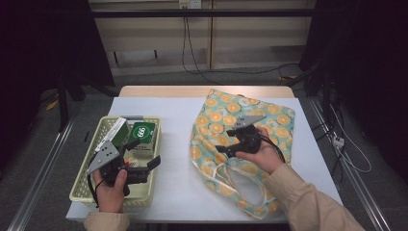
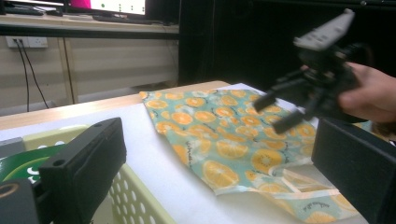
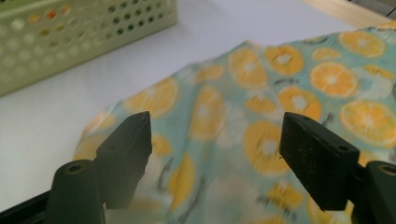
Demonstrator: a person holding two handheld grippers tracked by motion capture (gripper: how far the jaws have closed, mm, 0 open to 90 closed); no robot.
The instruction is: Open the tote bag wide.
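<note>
A teal cloth bag (image 1: 226,108) printed with orange slices lies flat on the right half of the table, its pale handles (image 1: 225,182) toward the near edge. Just above its middle my right gripper (image 1: 226,143) hovers open, jaws pointing left. In the right gripper view the right gripper (image 3: 219,154) frames the bag (image 3: 280,84) with nothing between the jaws. My left gripper (image 1: 144,154) is open over the near part of a pale yellow basket (image 1: 139,202), jaws pointing right. The left gripper view shows the left gripper (image 2: 219,177), the bag (image 2: 210,126) and the right gripper (image 2: 270,115).
Inside the basket lie a green box (image 1: 143,132), a green-and-white box (image 1: 113,132) and small items under my left hand. A strip of white table cover (image 1: 173,144) separates basket and bag. Metal rails run along the floor on both sides.
</note>
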